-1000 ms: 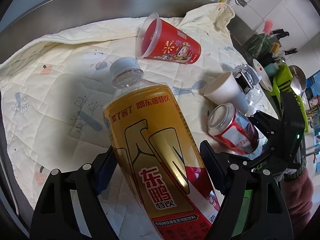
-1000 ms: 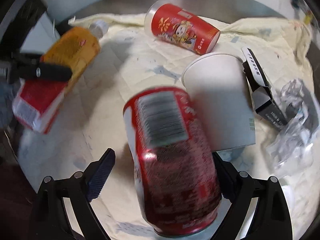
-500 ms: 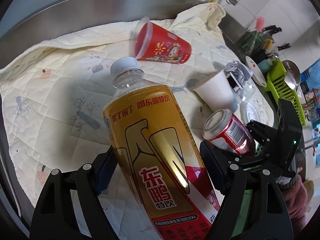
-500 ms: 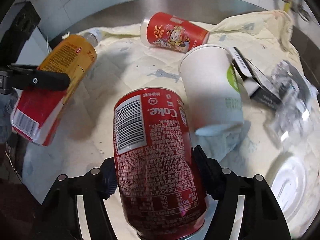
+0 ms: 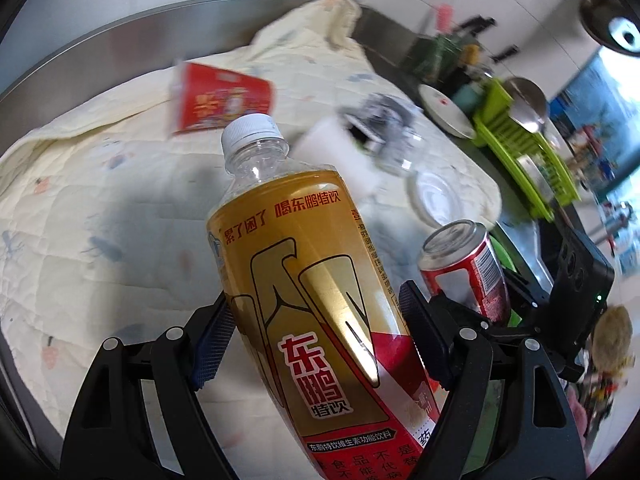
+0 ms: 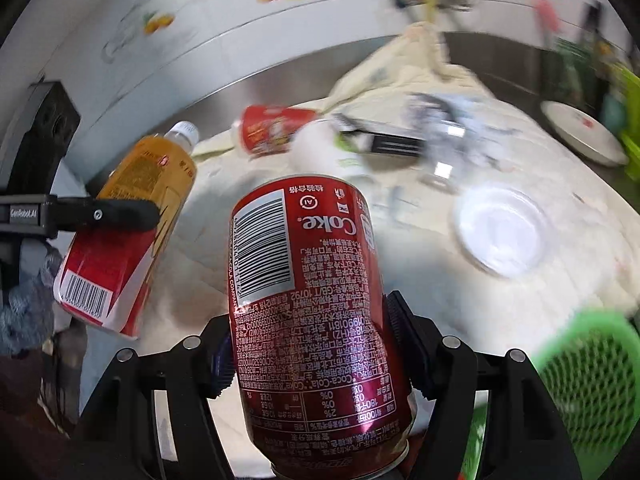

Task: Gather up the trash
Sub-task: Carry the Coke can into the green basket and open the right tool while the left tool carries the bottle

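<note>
A cream quilted cloth (image 5: 100,208) is spread over a stainless-steel counter (image 5: 120,40) backed by white wall tiles (image 6: 168,40). A gold energy-drink bottle (image 5: 304,280) is clamped in the left gripper (image 5: 312,324), lifted clear of the cloth. A red Coke can (image 6: 312,320) is gripped by the right gripper (image 6: 308,344), whose jaws have just been closing onto it. Left lying farther back are a red paper cup (image 5: 224,100), a white paper cup (image 5: 332,152), crumpled plastic (image 5: 380,120) and a white lid (image 6: 500,232). A green dish rack (image 5: 524,148) is seen at the far right, a green basket (image 6: 592,380) near right.
</note>
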Demonstrator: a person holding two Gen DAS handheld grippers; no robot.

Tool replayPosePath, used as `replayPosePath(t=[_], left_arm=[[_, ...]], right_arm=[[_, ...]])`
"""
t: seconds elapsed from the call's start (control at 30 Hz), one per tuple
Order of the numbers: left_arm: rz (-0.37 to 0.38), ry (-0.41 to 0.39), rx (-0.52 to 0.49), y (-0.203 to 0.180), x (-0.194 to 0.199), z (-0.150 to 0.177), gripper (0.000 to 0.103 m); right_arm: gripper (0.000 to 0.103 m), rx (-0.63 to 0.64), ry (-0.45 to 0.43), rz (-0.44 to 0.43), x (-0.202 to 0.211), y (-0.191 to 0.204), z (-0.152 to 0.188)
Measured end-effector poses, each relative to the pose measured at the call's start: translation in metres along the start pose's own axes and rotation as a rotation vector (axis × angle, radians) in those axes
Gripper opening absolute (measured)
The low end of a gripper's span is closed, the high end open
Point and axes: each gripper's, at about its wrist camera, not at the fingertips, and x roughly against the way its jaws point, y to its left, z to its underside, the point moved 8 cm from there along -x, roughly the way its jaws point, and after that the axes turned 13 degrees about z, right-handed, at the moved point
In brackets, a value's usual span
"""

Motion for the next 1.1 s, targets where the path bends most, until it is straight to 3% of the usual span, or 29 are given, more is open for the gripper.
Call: replayPosePath(t=[0.37, 0.4, 0.7, 0.87, 1.1], left_arm=[[0.092, 0.076, -0.137, -0.083, -0.047, 0.015, 0.078], [0.101, 0.081, -0.149, -0.092, -0.051, 0.016, 0.078], [0.166, 0.131, -0.228, -0.15, -0.077, 0.026, 0.078], [0.18, 0.155, -0.257, -0.169, -0.089, 0.031, 0.078], [0.178, 0.172, -0.271, -0.177, -0.098, 0.032, 0.078]], right_arm=[[0.065, -0.243, -0.056, 0.221, 0.061, -0.108, 0.049], [0.065, -0.263, -0.055, 0.27, 0.067, -0.124, 0.056], [0.065, -0.404, 0.027, 0.492, 0.078, -0.222, 0.117], [0.065, -0.444, 0.091, 0.499, 0.054, -0.242, 0.136], [0.065, -0.38, 0.142, 0.494, 0.019, -0.246, 0.135]])
